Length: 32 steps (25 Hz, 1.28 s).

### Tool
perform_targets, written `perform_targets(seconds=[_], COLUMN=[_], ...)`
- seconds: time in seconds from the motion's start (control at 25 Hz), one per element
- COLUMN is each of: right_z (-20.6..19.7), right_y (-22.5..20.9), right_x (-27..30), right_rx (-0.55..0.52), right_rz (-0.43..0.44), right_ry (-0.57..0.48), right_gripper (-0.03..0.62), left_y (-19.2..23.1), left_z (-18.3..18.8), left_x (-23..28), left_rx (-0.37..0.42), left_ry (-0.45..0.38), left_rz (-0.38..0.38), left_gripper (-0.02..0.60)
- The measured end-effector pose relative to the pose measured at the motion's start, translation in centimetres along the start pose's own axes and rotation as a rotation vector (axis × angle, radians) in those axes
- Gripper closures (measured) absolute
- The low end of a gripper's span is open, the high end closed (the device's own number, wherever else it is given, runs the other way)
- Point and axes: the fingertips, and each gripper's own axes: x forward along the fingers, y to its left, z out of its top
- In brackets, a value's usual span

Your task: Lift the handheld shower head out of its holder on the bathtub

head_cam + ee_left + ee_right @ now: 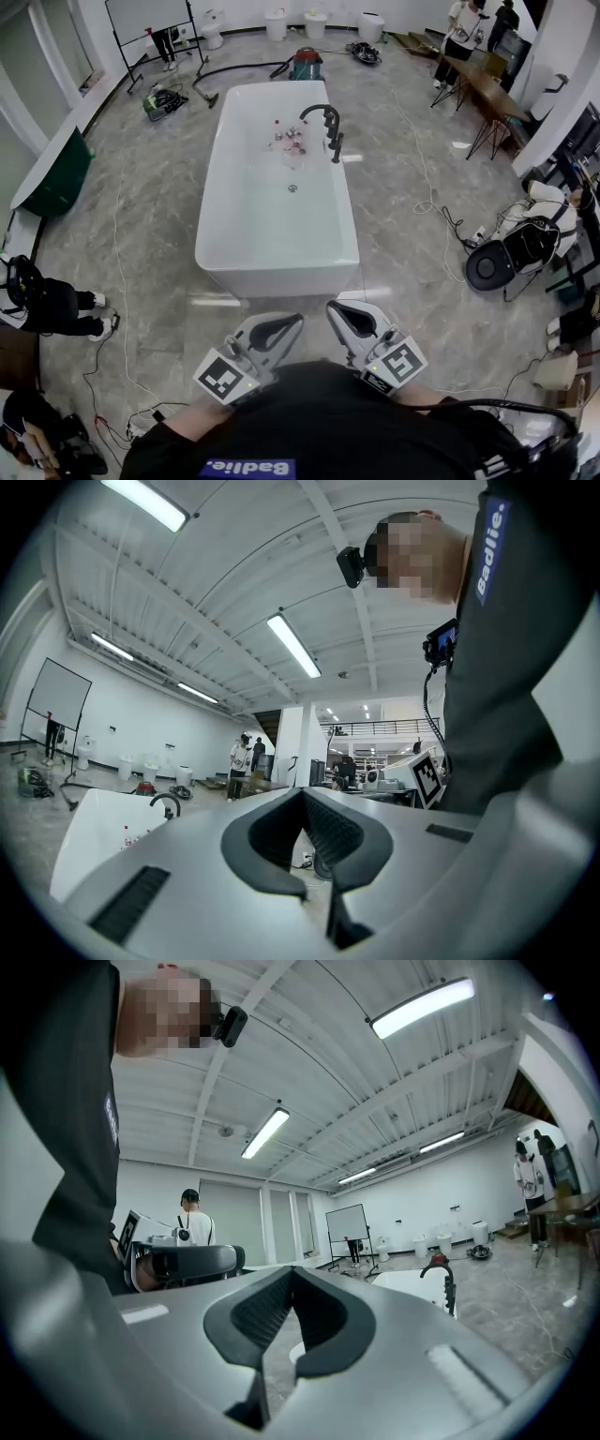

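Note:
A white freestanding bathtub (277,220) stands in the middle of the floor, well ahead of me. On its right rim rises a black arched faucet (320,112) with the black handheld shower head (337,142) upright in its holder beside it. Both grippers are held close to my chest, far from the tub. The left gripper (292,322) is shut and holds nothing, and so is the right gripper (334,307). In the left gripper view the gripper (302,797) points past the tub (94,841) and faucet (167,804). The right gripper view shows its gripper (292,1271) with the faucet (442,1279) to its right.
Several small bottles (289,139) lie in the tub's far end. A red vacuum (306,64) with a hose stands behind it. A dark green tub (58,173) is at the left, cables and black equipment (511,248) at the right. People stand by a table (487,89) at the back.

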Motion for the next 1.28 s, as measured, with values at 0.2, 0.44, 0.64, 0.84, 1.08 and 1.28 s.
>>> perform_targets(seconds=[0.2, 0.44, 0.64, 0.84, 1.08, 1.28], right_z=[-0.3, 0.2, -0.3, -0.6, -1.1, -0.8], right_y=[-3.3, -6.9, -9.9, -13.8, -18.5, -21.2], right_x=[-1.5, -0.7, 2.8, 9.6, 19.0, 25.5], right_rx=[0.015, 0.034, 0.016, 0.018, 0.032, 0.031], right_rz=[0.011, 0.018, -0.008, -0.076, -0.154, -0.222], right_ry=[0.004, 0.012, 0.050, 0.078, 0.112, 0.123], right_gripper=[0.591, 0.591, 0.591, 0.591, 0.591, 0.591], left_y=[-0.9, 0.4, 4.9, 13.2, 24.6, 32.6], left_z=[-0.1, 0.4, 0.1, 0.6, 1.3, 2.1], left_x=[3.1, 6.1, 7.9, 9.2, 10.2, 10.3], left_rx=[0.024, 0.036, 0.025, -0.018, -0.074, -0.118], left_ry=[0.004, 0.015, -0.005, -0.024, -0.044, -0.053], left_rz=[0.023, 0.028, -0.005, -0.040, -0.089, -0.119], left_gripper=[0.577, 0.577, 0.577, 0.577, 0.577, 0.577])
